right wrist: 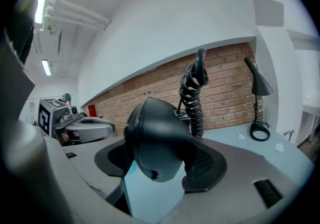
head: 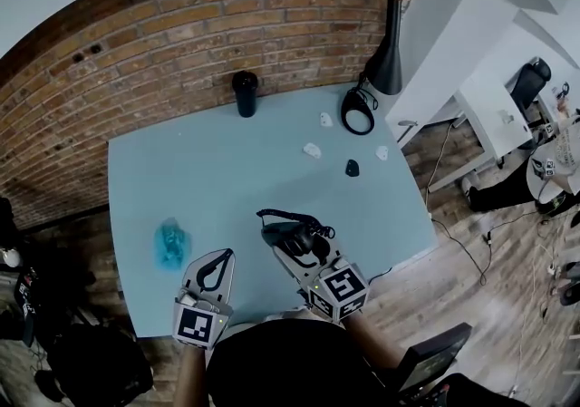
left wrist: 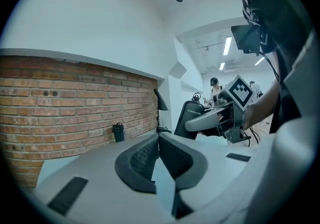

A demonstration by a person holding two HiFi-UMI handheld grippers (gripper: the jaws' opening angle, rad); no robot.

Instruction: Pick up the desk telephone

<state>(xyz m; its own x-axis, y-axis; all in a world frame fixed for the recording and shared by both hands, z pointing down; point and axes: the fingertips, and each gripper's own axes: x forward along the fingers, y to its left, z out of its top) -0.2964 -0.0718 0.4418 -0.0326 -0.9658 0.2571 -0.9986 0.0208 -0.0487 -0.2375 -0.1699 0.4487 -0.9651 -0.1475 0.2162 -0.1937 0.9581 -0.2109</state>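
The black telephone handset [head: 288, 235] hangs over the near part of the pale blue table [head: 208, 169], with my right gripper [head: 299, 247] shut on it. In the right gripper view the handset [right wrist: 155, 138] fills the gap between the jaws, and its coiled black cord [right wrist: 194, 93] rises behind it. No telephone base shows. My left gripper [head: 217, 262] is to the left of the handset, near the table's front edge. Its jaws are shut with nothing between them, as the left gripper view [left wrist: 159, 143] shows.
A turquoise object [head: 169, 244] lies left of my left gripper. At the back stand a black bottle [head: 245, 92] and a black lamp [head: 388, 47] with a cord loop [head: 358, 111], against a brick wall [head: 181, 43]. Small white pieces [head: 312, 150] and a small black object [head: 352, 168] lie mid-right.
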